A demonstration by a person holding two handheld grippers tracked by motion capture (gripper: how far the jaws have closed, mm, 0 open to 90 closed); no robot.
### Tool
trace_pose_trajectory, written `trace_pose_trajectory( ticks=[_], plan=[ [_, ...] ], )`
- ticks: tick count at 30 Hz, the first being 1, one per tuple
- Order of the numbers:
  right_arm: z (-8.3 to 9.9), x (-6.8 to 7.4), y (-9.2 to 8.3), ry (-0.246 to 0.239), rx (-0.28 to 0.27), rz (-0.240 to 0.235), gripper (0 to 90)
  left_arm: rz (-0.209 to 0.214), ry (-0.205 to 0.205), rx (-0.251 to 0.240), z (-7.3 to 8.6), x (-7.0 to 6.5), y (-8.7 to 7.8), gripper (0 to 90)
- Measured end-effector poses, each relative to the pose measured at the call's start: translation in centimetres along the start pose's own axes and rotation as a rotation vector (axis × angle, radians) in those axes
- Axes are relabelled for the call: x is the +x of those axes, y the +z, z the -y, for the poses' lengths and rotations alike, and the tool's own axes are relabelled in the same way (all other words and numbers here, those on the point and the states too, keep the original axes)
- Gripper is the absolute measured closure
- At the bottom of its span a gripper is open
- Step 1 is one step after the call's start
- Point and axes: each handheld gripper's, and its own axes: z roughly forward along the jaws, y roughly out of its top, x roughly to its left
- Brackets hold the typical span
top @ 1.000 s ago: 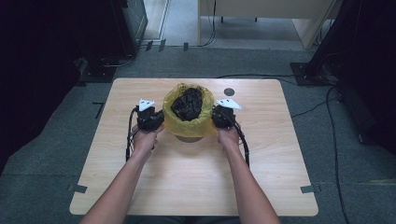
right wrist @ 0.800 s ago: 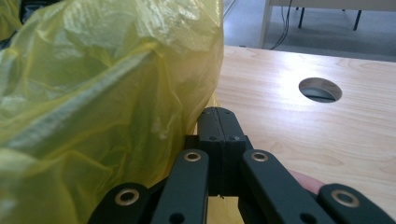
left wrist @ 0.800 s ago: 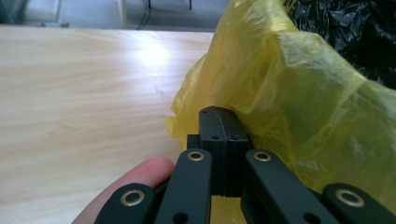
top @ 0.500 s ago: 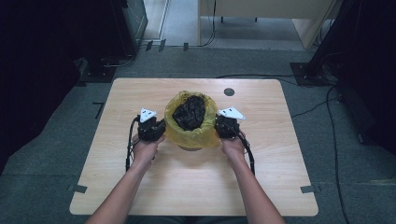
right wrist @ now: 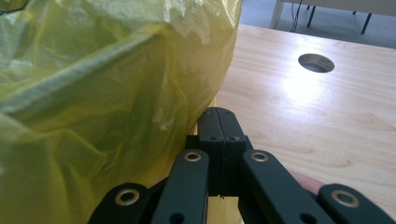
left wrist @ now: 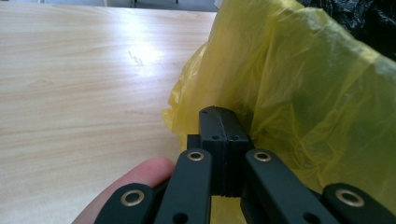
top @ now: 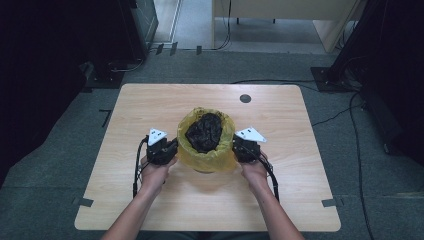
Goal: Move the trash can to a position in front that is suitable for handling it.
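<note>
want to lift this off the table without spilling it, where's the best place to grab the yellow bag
Probably the loose film folded down over the rim of the yellow bag, on two opposite sides at once, coming in level. That skirt is thin and slack enough for narrow jaws, and the black contents sit heaped in the open mouth. The left gripper and right gripper, both shut, flank it that way.

thin glossy yellow plastic bag [top: 207, 157] – smooth wood table [top: 150, 105]

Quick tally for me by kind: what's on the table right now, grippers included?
Yellow bags: 1
Black crumpled bundles inside it: 1
Grippers: 2, left gripper and right gripper, both with jaws shut
Total: 4
</note>
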Motion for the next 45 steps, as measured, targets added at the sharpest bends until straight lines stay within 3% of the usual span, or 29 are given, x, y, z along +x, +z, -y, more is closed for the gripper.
trace_pose_trajectory(
  ticks=[9, 21, 25, 29, 31, 35, 37, 39, 45],
  plan=[
    [1.4, 0.6, -2.3, -0.014, -0.002, -0.009, 90.0, 0.011, 0.022, 0.003, 1.4, -1.2, -1.8, 90.0],
    [3.1, 1.0, -5.0, -0.009, -0.013, -0.033, 90.0, 0.006, 0.006, -0.018, 3.6, -3.2, -4.2, 90.0],
    [3.4, 0.7, -5.6, 0.01, -0.021, -0.049, 90.0, 0.02, 0.031, -0.029, 4.1, -3.4, -4.6, 89.3],
    [3.5, 0.2, -6.4, 0.019, -0.042, -0.022, 77.9, 0.023, 0.025, -0.044, 4.3, -2.6, -5.4, 71.9],
    [3.7, -0.4, -7.0, 0.034, -0.06, -0.005, 71.0, -0.011, 0.039, -0.044, 4.5, -1.9, -5.9, 62.2],
    [4.6, -1.8, -8.1, 0.123, -0.07, 0.007, 55.8, -0.086, 0.042, -0.003, 5.6, -0.3, -6.2, 45.2],
    [5.3, -2.5, -8.6, 0.179, -0.08, -0.012, 52.3, -0.106, 0.013, 0.03, 6.5, 0.7, -6.1, 41.8],
    [6.0, -3.0, -9.0, 0.205, -0.071, -0.008, 48.5, -0.124, 0.012, 0.066, 7.3, 1.2, -5.9, 39.1],
    [7.6, -3.1, -9.5, 0.193, -0.032, -0.003, 40.1, -0.122, 0.06, 0.126, 8.5, 0.5, -5.2, 34.9]
  ],
)
